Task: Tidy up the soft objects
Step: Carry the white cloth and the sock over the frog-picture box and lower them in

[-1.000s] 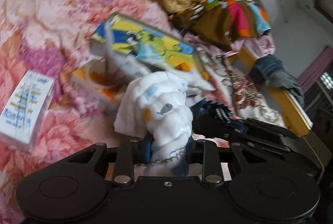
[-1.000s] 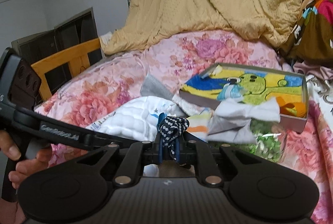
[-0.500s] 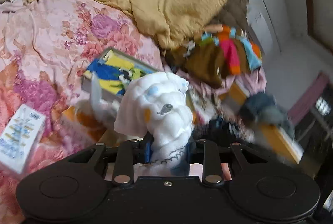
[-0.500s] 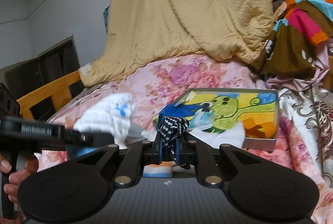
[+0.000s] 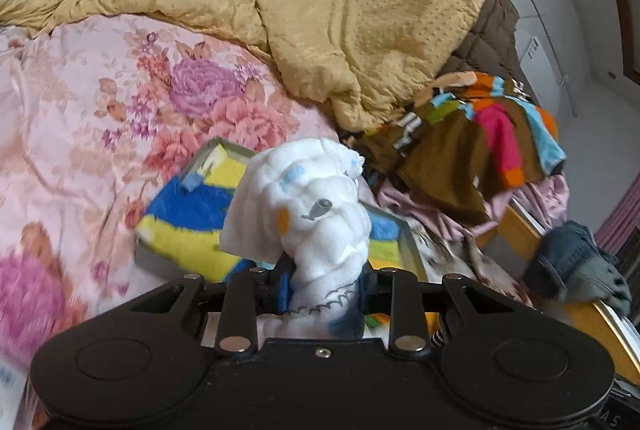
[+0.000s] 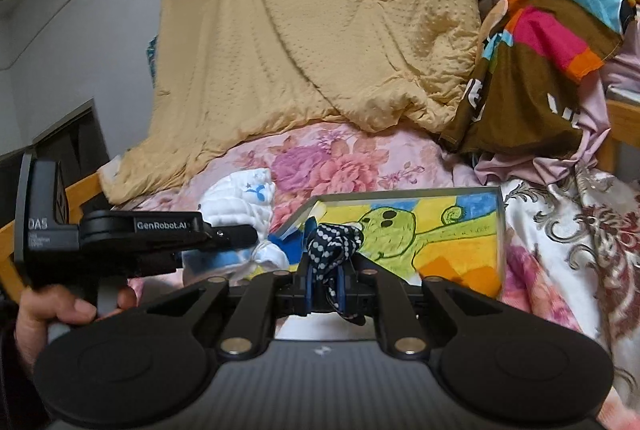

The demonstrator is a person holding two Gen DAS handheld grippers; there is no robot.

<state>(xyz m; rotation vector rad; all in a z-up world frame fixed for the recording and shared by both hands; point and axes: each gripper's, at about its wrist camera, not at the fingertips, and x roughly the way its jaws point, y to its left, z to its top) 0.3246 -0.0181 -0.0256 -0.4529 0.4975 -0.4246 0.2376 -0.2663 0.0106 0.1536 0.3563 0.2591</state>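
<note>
Left wrist view: white cloth [image 5: 308, 214], bunched, is clamped between the partly closed jaws of the left gripper [image 5: 322, 284] and carried above the grey box [image 5: 412, 250], judged its destination.

Right wrist view: dotted navy cloth [image 6: 332, 242] is pinched in the nearly shut right gripper [image 6: 325, 284], before the same box on the floral bedspread [image 6: 340, 158].

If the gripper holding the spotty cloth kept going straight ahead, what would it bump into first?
Probably the grey box with the cartoon towel in it. The right gripper, shut on the spotty cloth, points just over the box's near edge, though depth is hard to judge.
</note>
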